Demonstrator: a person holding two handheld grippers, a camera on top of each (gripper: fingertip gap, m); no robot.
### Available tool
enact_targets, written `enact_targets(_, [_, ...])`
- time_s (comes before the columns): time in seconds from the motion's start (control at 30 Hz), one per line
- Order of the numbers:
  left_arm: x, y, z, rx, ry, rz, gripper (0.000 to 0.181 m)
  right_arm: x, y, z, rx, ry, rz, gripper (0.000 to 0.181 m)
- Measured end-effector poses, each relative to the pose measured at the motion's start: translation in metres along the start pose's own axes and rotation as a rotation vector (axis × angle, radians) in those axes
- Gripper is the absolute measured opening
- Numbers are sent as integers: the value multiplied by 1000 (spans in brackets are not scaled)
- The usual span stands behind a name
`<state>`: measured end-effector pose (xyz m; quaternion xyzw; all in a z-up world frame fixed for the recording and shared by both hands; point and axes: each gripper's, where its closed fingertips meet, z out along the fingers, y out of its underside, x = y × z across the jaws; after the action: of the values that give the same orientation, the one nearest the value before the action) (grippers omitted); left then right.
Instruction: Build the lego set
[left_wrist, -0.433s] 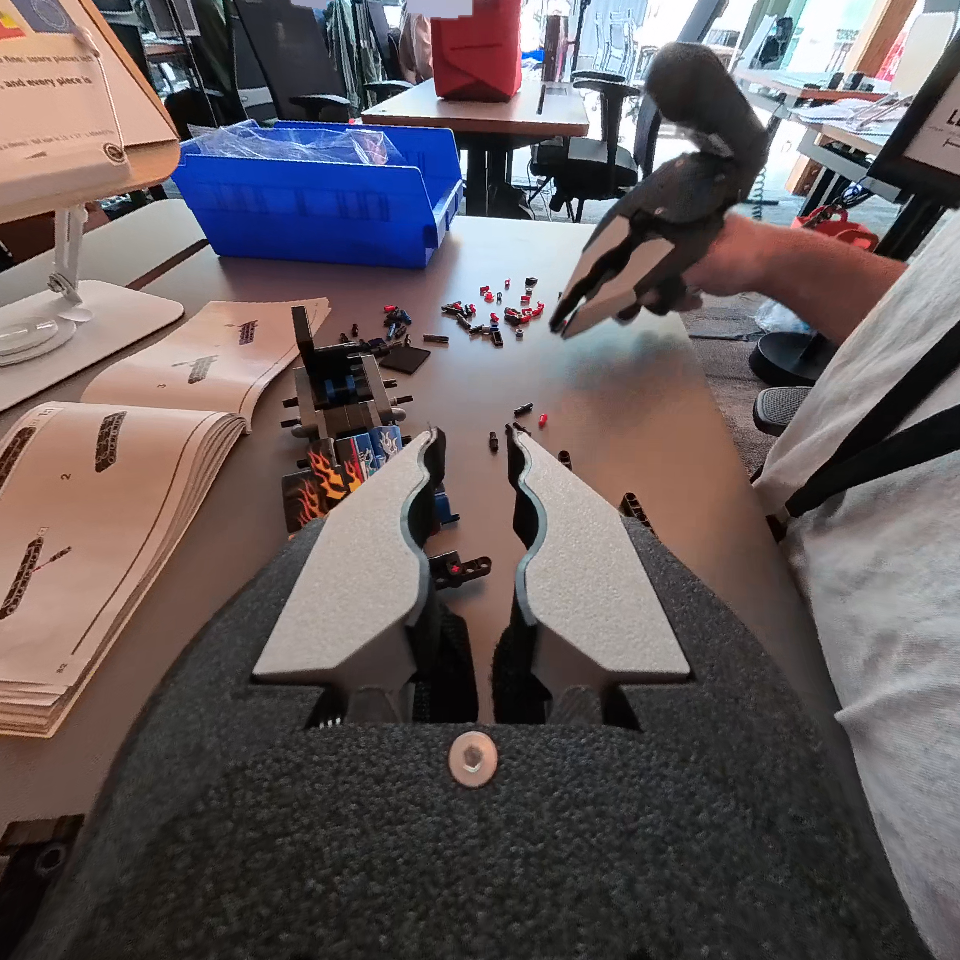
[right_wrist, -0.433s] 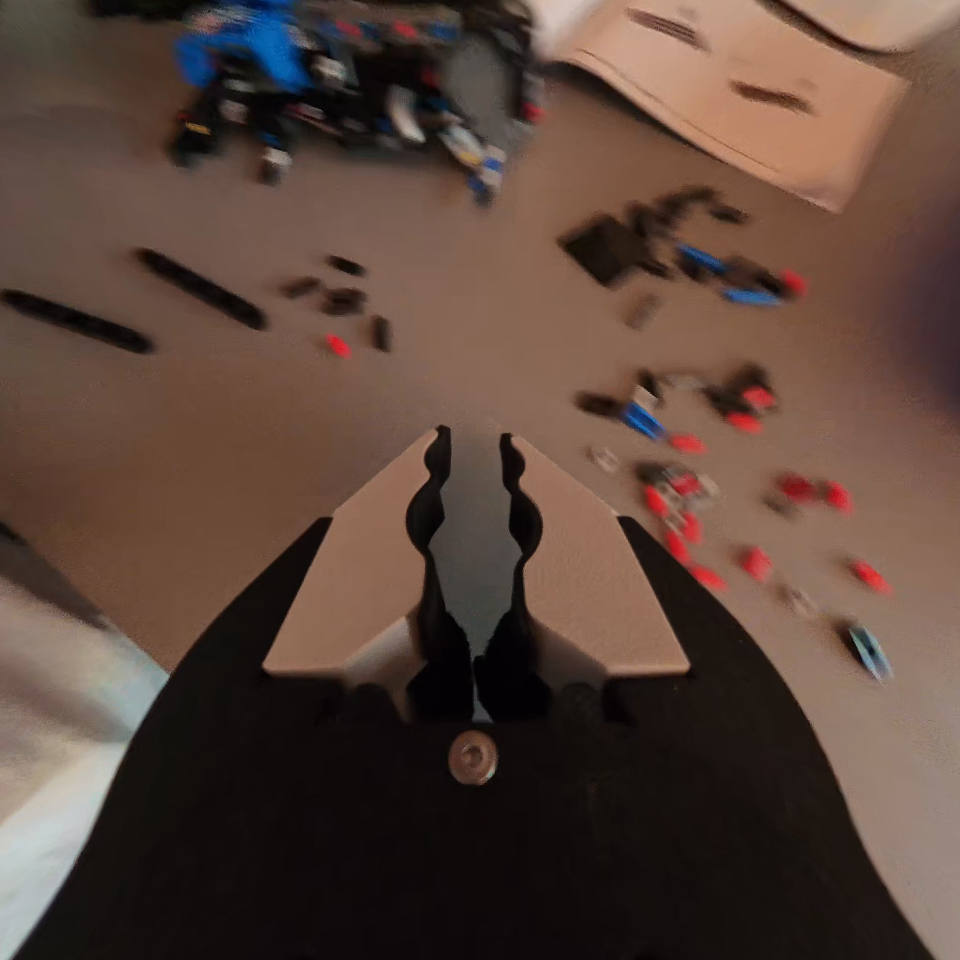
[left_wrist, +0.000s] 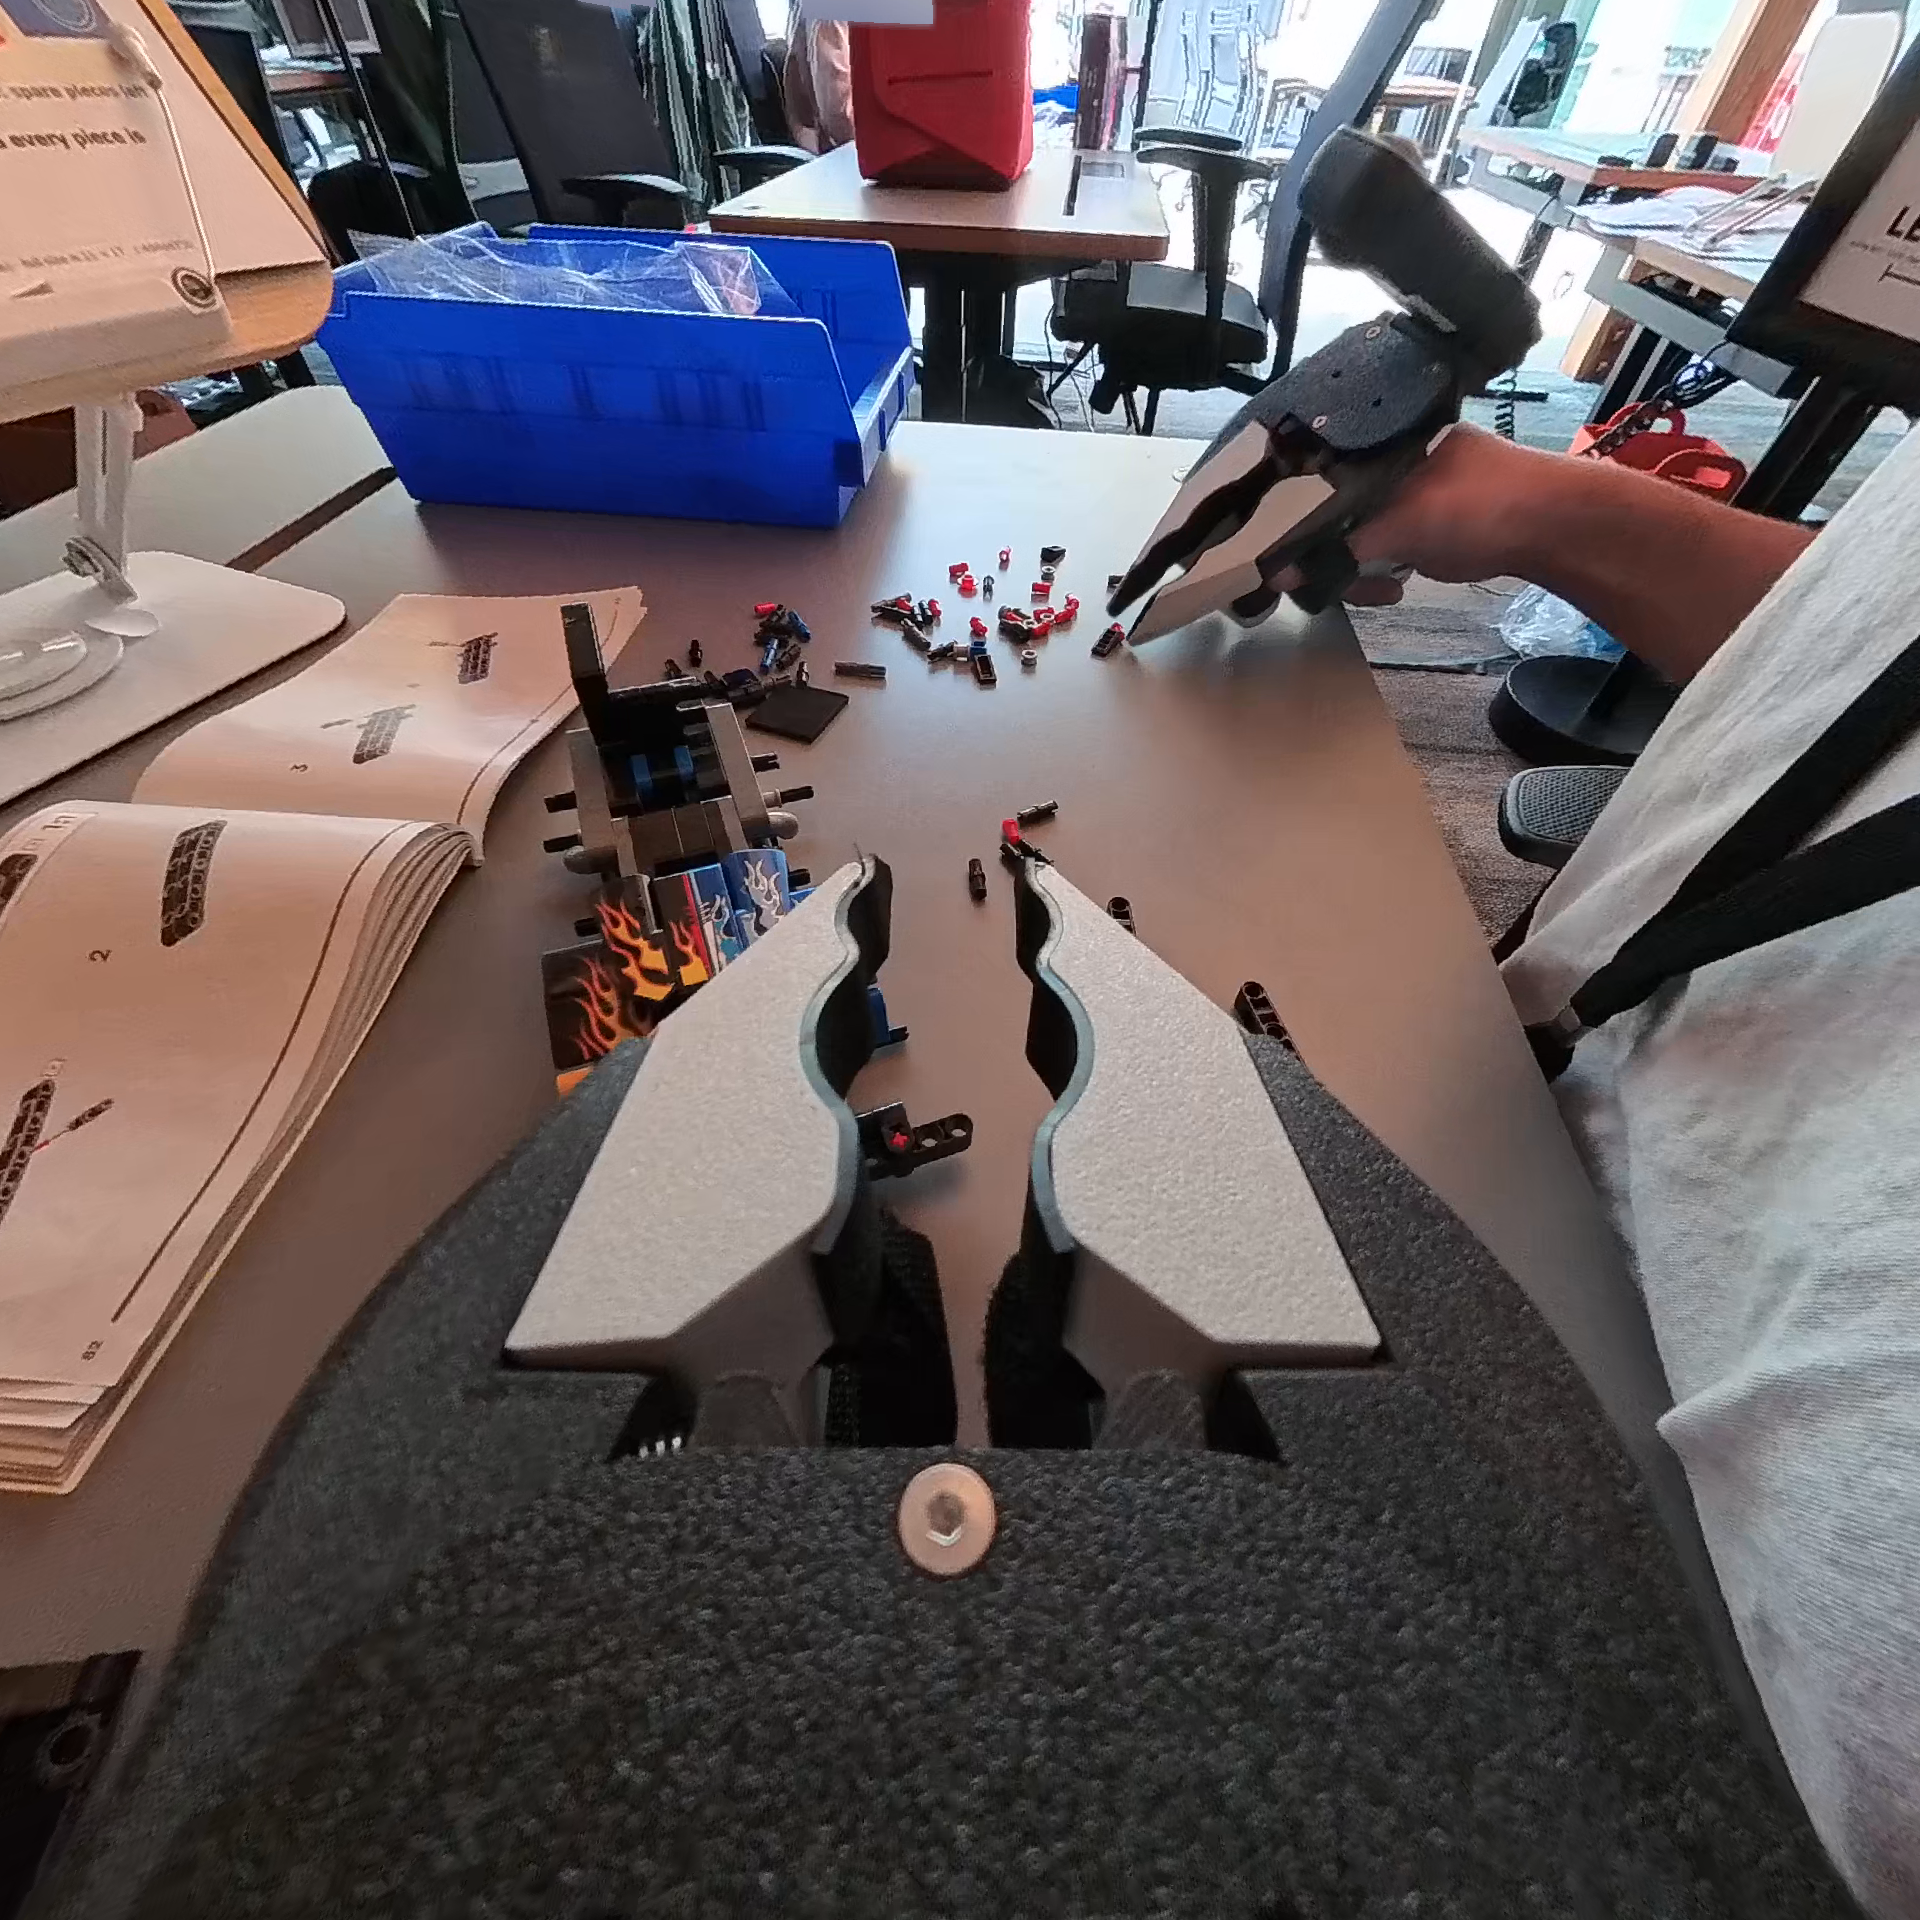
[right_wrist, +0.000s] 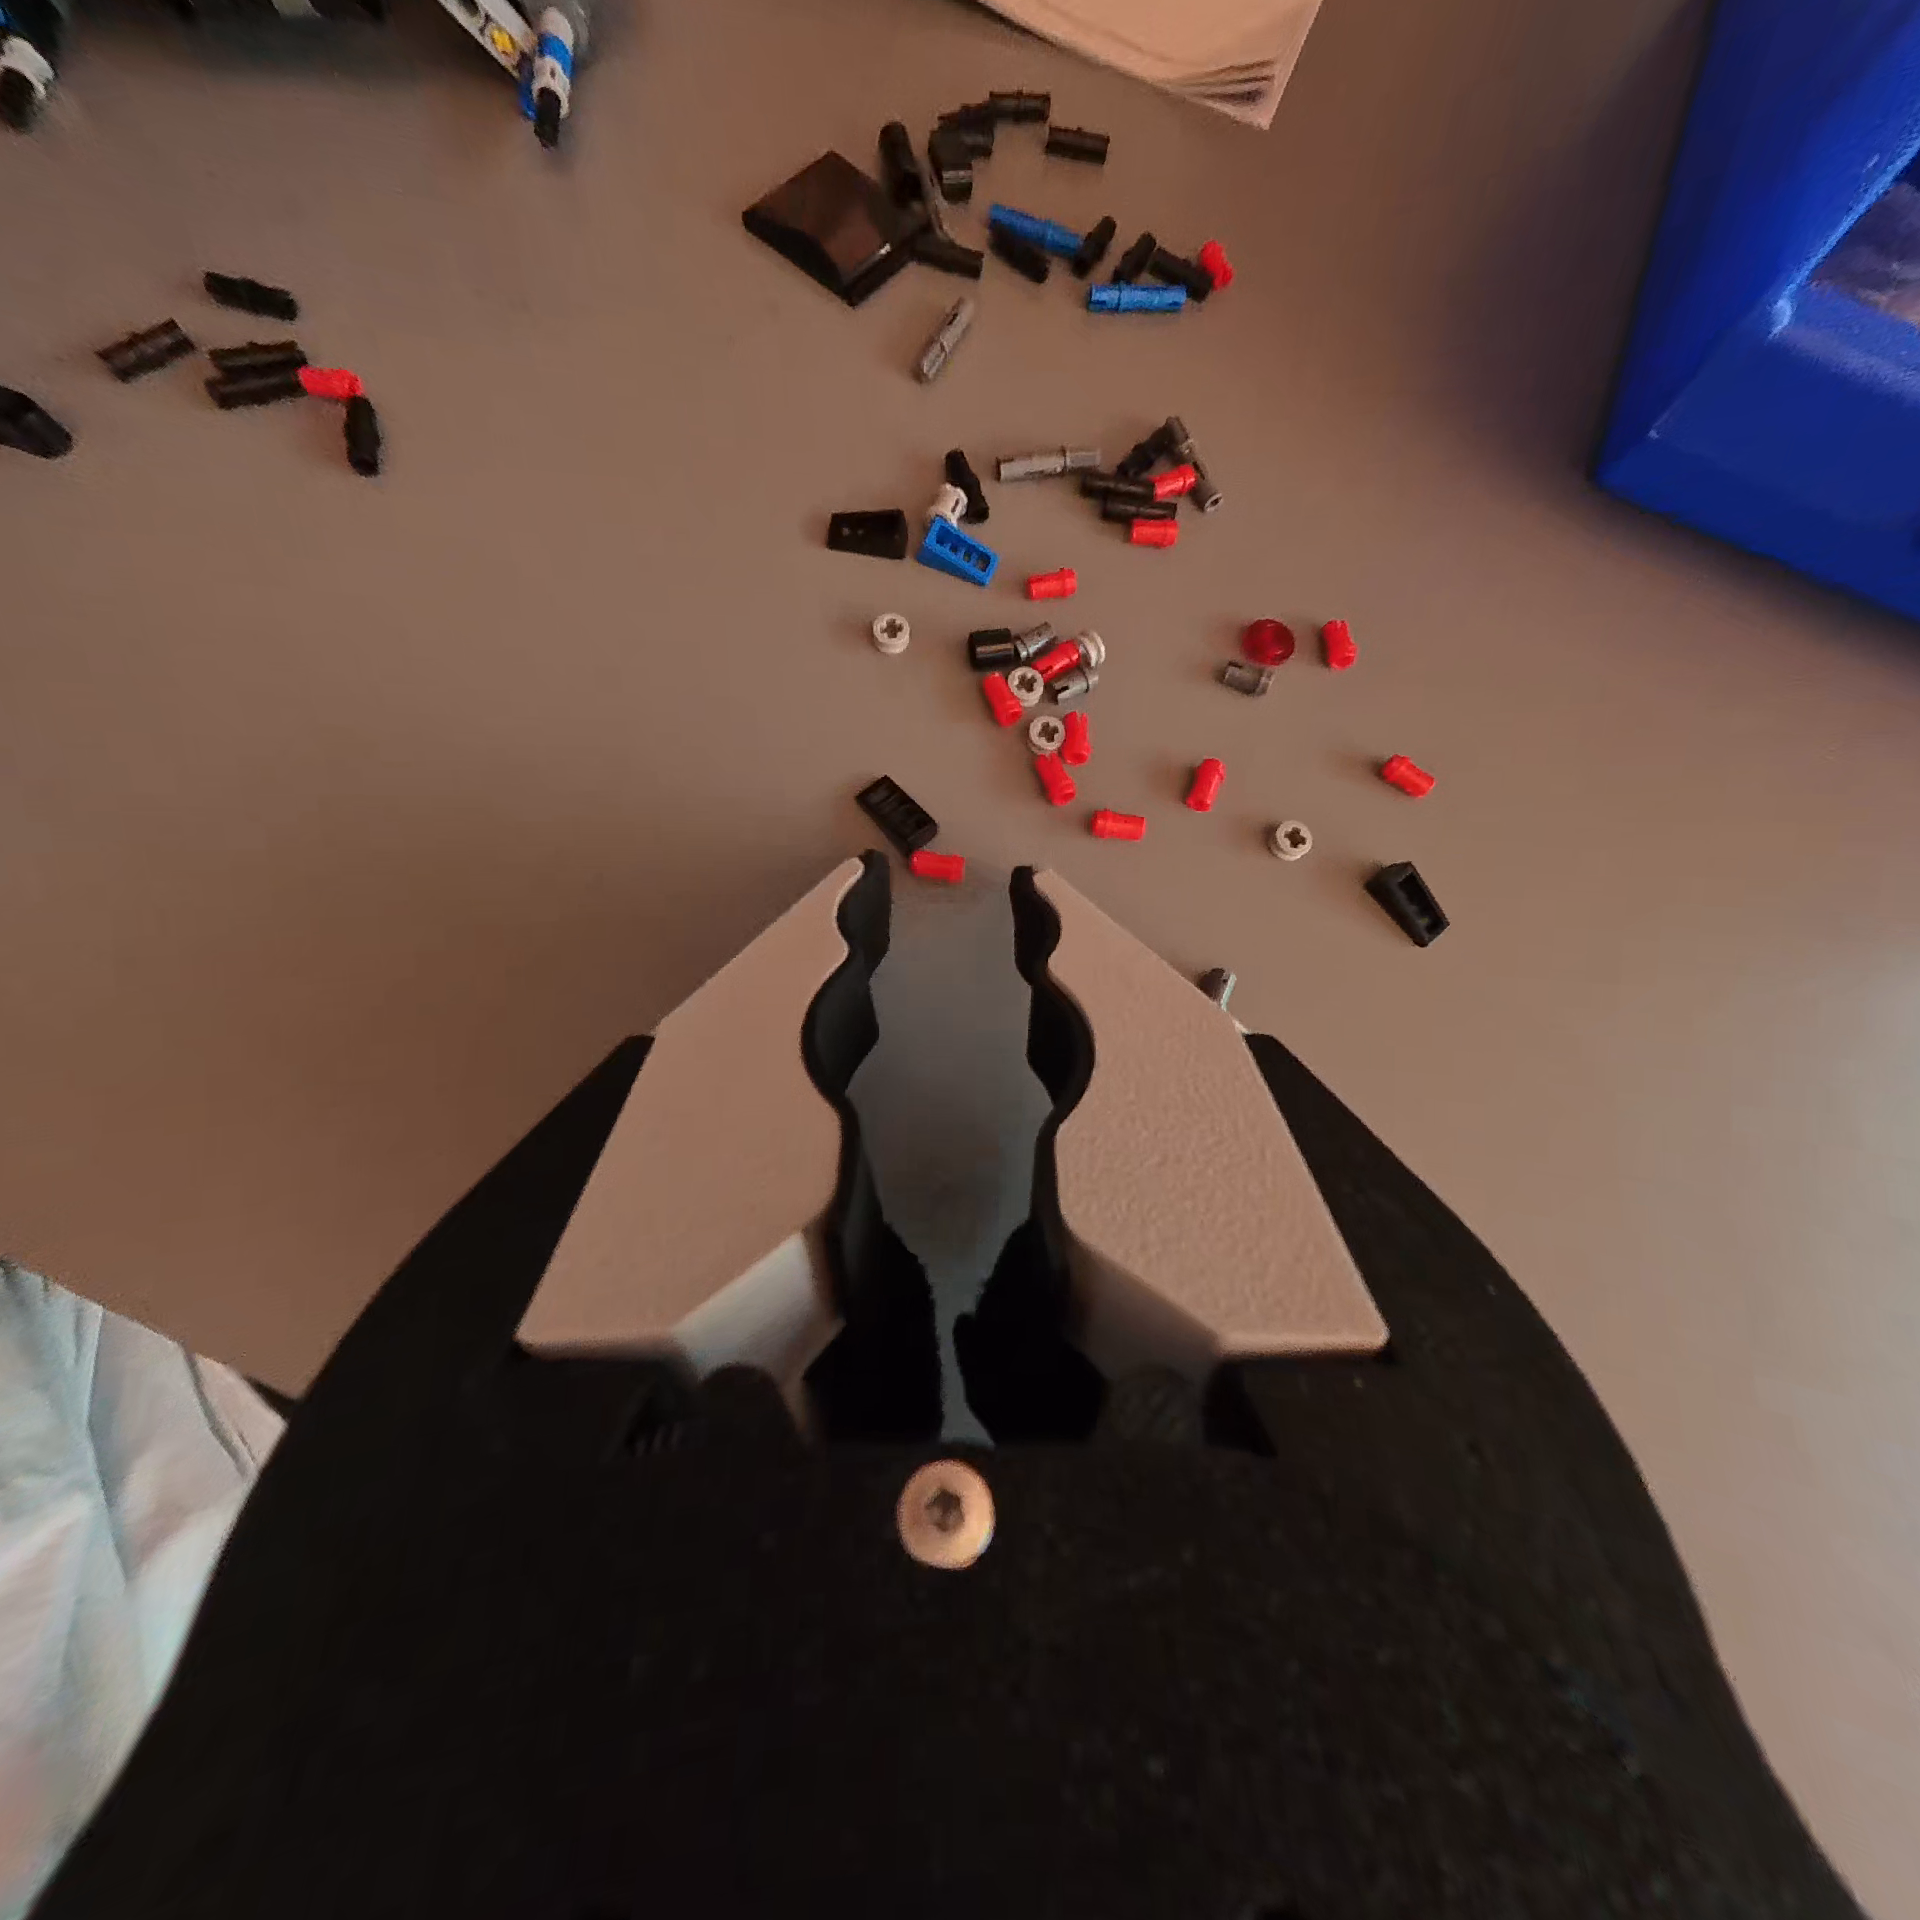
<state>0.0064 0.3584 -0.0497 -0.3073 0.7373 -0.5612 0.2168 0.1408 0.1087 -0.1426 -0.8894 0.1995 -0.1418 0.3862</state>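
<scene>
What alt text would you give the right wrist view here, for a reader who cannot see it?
The open right gripper points down at a brown table, its tips just short of a small red peg and holding nothing. Loose red, black, grey and blue pieces lie scattered ahead, with a blue bin at the right edge and part of the build at top left.

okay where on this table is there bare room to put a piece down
Bare tabletop runs along the right edge, between the half-built model and the person's side. Another free patch lies between the blue bin and the scattered pins. It is crowded around those pins, just ahead of the right claw.
</scene>
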Motion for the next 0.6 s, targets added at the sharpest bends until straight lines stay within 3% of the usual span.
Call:
enact_targets(0.2, [2,-4,-2,11,-3,11,22,-2,0,2,-8,4,-54,9])
enact_targets(0.37, [2,-7,-3,15,-8,20,22,-13,-8,-5,12,2,-79,9])
enact_targets(0.47, [3,-7,-3,16,-6,17,22,-49,-26,-10,60,-102,-95,9])
enact_targets(0.6, [4,-6,-2,14,0,16,22,-112,-46,18,54,-231,-184,9])
